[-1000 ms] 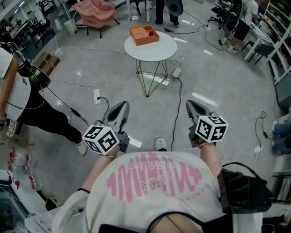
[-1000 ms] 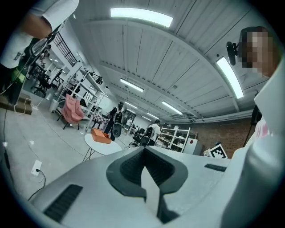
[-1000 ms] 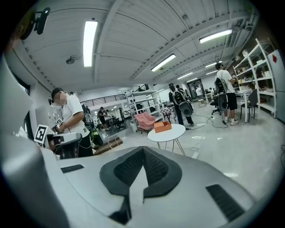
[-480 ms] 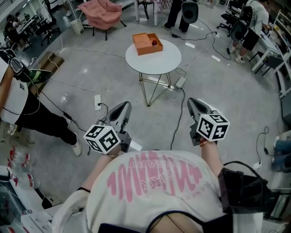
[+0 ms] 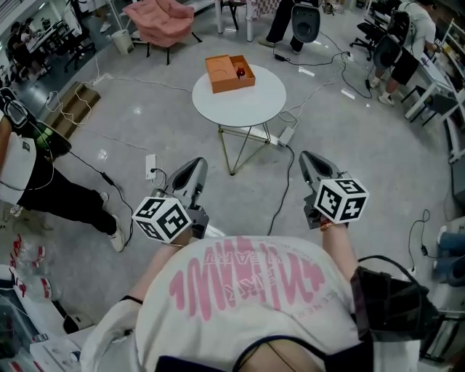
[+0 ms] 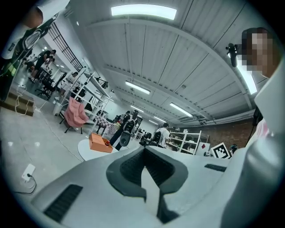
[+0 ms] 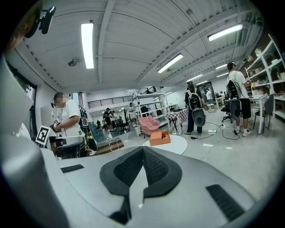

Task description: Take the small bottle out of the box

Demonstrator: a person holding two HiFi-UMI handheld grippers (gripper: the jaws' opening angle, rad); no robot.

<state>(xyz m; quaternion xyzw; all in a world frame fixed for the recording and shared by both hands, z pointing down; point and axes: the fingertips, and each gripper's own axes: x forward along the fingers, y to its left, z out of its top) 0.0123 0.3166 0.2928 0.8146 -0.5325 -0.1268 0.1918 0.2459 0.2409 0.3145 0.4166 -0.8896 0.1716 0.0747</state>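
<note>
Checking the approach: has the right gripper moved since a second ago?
Yes. The right gripper has come forward, its shut jaws now nearer the legs of the white round table.

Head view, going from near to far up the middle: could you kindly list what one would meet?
Printed shirt → left gripper and right gripper, side by side → round white table → orange box → pink armchair.

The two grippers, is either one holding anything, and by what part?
Nothing is held. The left gripper and right gripper are both shut and empty; the small bottle sits in the orange box on the table.
</note>
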